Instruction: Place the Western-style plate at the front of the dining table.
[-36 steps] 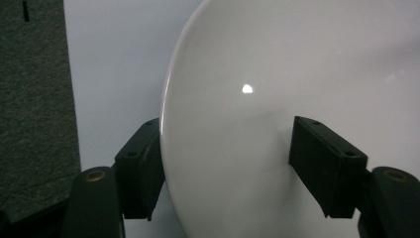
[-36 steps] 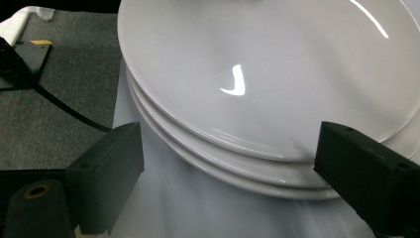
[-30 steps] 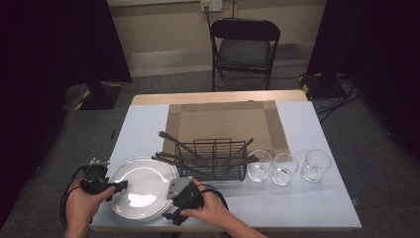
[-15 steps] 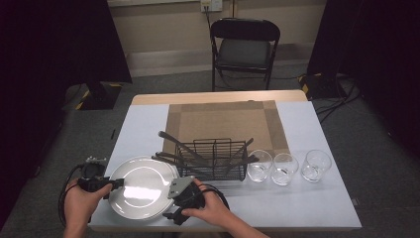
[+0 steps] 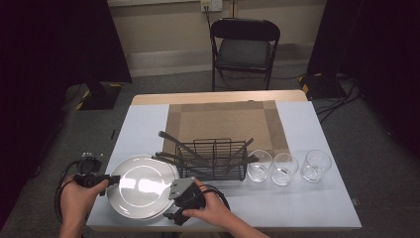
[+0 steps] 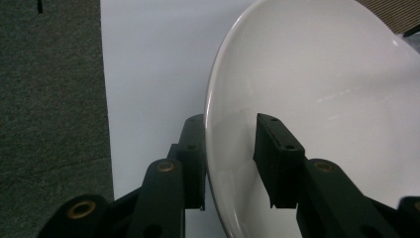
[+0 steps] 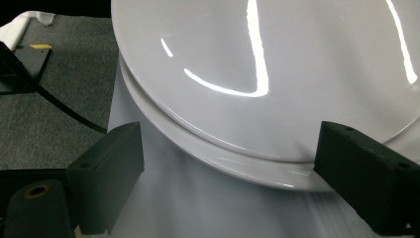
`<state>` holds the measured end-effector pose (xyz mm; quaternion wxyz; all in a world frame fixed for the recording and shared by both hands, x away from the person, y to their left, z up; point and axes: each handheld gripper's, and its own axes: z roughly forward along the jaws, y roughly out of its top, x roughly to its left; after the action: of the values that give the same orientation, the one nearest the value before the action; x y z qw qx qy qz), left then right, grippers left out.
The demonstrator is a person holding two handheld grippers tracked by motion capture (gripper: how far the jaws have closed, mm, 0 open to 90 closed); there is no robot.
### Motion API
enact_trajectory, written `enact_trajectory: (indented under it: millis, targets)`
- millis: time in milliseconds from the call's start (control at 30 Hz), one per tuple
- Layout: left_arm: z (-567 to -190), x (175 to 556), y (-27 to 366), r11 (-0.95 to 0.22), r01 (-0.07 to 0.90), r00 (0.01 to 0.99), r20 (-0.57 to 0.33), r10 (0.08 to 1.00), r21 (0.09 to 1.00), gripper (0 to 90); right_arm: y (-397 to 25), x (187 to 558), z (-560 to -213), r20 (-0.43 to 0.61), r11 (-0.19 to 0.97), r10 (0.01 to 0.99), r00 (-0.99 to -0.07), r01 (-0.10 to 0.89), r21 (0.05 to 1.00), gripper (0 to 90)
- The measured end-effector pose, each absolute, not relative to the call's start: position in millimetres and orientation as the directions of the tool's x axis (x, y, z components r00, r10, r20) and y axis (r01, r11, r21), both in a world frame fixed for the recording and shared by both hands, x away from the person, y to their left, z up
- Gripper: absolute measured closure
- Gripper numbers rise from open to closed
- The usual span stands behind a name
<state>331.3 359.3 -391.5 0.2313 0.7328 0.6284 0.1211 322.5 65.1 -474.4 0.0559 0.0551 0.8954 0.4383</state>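
Overhead light glares in streaks off the plate [image 7: 277, 64], the room's edges dark, perhaps slightly soft.

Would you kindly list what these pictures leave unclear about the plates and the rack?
- High view: the utensils in the wire rack are too small to identify.
- Left gripper view: the top plate is cut off by the right edge.
- Right gripper view: the lower plate is mostly covered by the top one.
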Motion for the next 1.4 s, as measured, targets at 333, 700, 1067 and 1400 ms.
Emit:
enact_trajectory:
  millis: [333, 700, 1067, 1400]
  targets:
    - [-372, 333, 357, -0.135, 0.841, 0.219, -0.102, 0.97, 0.523, 72.7, 66, 323, -475, -0.044, 0.607, 0.148, -0.988, 0.055, 0.792, 11.0]
    - [-349, 339, 349, -0.185, 0.814, 0.284, -0.099, 0.954, 0.55, 77.1, 66, 322, -475, -0.044, 0.601, 0.151, -0.988, 0.057, 0.797, 11.0]
    - [-320, 344, 339, -0.165, 0.789, 0.344, -0.203, 0.917, 0.592, 85.9, 66, 321, -475, -0.057, 0.608, 0.136, -0.989, 0.038, 0.793, 11.3]
    - [-307, 349, 327, -0.212, 0.783, 0.384, -0.186, 0.904, 0.585, 87.6, 64, 316, -474, -0.066, 0.613, 0.104, -0.992, 0.011, 0.79, 13.9]
